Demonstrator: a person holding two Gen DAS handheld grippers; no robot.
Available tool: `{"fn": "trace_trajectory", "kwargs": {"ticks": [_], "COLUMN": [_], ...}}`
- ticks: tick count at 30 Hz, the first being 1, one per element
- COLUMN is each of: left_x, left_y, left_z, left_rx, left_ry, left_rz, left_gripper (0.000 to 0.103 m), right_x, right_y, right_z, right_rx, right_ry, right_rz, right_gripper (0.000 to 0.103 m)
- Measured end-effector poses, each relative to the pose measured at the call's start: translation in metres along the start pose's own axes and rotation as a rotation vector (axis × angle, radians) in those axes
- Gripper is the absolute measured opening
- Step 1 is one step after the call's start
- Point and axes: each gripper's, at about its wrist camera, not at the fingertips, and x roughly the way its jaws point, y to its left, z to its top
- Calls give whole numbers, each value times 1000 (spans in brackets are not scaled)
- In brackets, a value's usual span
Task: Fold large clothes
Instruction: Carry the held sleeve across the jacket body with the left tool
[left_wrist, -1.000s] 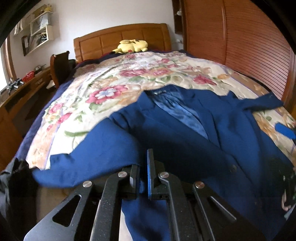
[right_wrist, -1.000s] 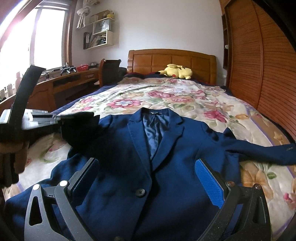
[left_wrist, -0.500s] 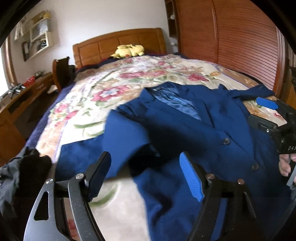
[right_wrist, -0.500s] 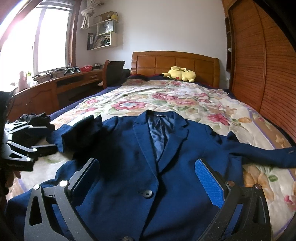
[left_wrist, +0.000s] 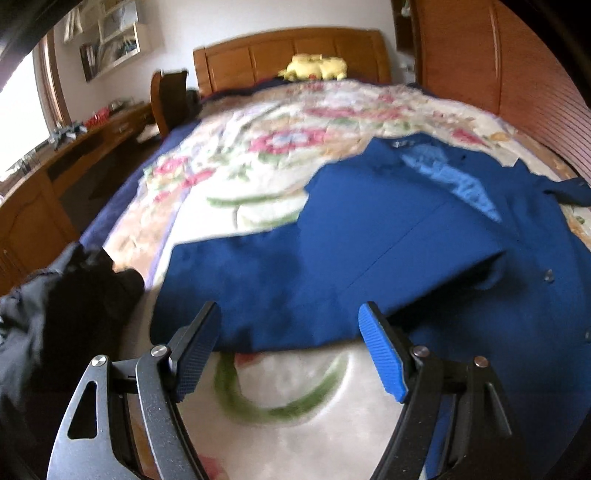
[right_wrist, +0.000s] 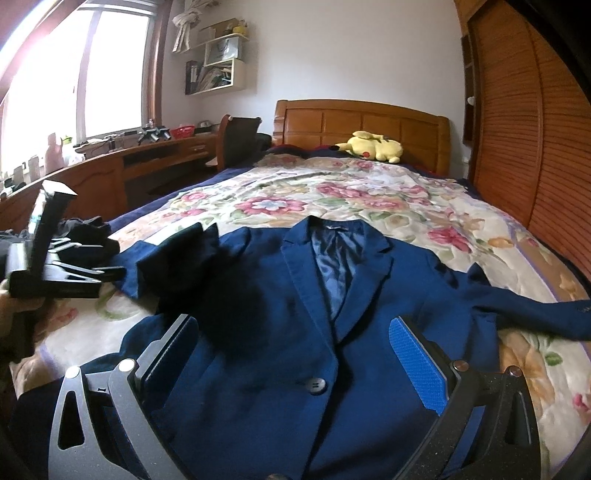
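A navy blue suit jacket (right_wrist: 295, 332) lies face up on the floral bedspread (right_wrist: 332, 199), collar toward the headboard. Its left sleeve (left_wrist: 295, 266) is folded back across the jacket's left side, and the right sleeve (right_wrist: 535, 306) stretches out to the right. My left gripper (left_wrist: 288, 312) hovers open just short of the folded sleeve's near edge, with nothing between its fingers. The right wrist view shows it at the far left (right_wrist: 107, 258), held by a hand. My right gripper (right_wrist: 291, 325) stands open above the jacket front, near the top button (right_wrist: 314, 386).
A heap of black clothing (left_wrist: 55, 314) lies at the bed's left edge. A yellow plush toy (right_wrist: 369, 146) rests by the wooden headboard (right_wrist: 362, 118). A desk (right_wrist: 110, 166) and chair (right_wrist: 240, 136) stand left of the bed, a slatted wardrobe (right_wrist: 535, 129) on the right.
My left gripper was shut on the sleeve; it opened, let the sleeve drop folded onto the jacket, and drew back and down to the left. The right gripper stayed put.
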Motion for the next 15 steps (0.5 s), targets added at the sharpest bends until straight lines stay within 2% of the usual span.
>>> {"fn": "trace_trajectory", "kwargs": {"ticks": [5,9,11,14,15], "left_x": [29,44,54,59,60], "left_y": [6,0,-4,-5,-4], "left_z": [-5,-6,-6,-7,-7], "left_rx": [-20,-17,-10,-12,-16], "left_ry": [87,152,199,215,216], "left_rz": [17,-6,-32,-47,-58], "left_gripper": [77,77,70,62,53], "right_x": [4,5,5,3,2], "right_y": [0,-2,-1,-1,-1], "right_z": [1,1,0,0,0], "right_rx": [-13,-11,-12,-13,-13], "right_ry": [3,1,1,0,-2], "right_rz": [5,6,5,4,3], "right_gripper": [103,103,103,103,103]}}
